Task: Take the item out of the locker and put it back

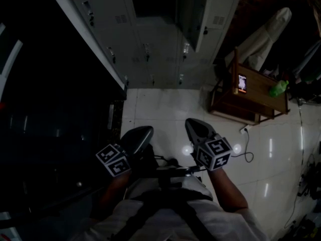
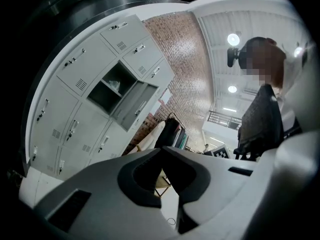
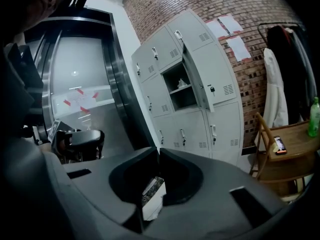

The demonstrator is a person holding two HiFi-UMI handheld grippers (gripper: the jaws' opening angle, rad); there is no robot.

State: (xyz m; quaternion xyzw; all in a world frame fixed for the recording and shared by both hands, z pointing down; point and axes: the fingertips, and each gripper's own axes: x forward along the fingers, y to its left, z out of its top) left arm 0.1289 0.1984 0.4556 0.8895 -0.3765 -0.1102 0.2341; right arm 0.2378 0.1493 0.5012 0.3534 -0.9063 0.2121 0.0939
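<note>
We stand well back from the locker (image 3: pixel 165 46), where one door (image 3: pixel 214 79) is swung open. The item (image 3: pixel 183 83) sits on the shelf (image 3: pixel 175 91) inside that open compartment. It is a small pale lump, too far off for us to name.

Both pairs of tongs are closed. The left tongs (image 2: pixel 161 151) meet tip to tip, with only floor and a chair showing through the hollow behind them. The right tongs (image 3: pixel 158 153) are closed too. A pale speckled patch (image 3: pixel 152 201) shows in their hollow, and we cannot tell whether it is floor or some scrap lodged there. Neither pair holds the item.

From its uneven outline, we judge the item to be light and probably soft or crinkly, so it should give under the pads rather than slip. We would open one pair wide and enter level, just above the shelf. Then we would pinch gently across its middle, keeping clear of the door's edge.
</note>
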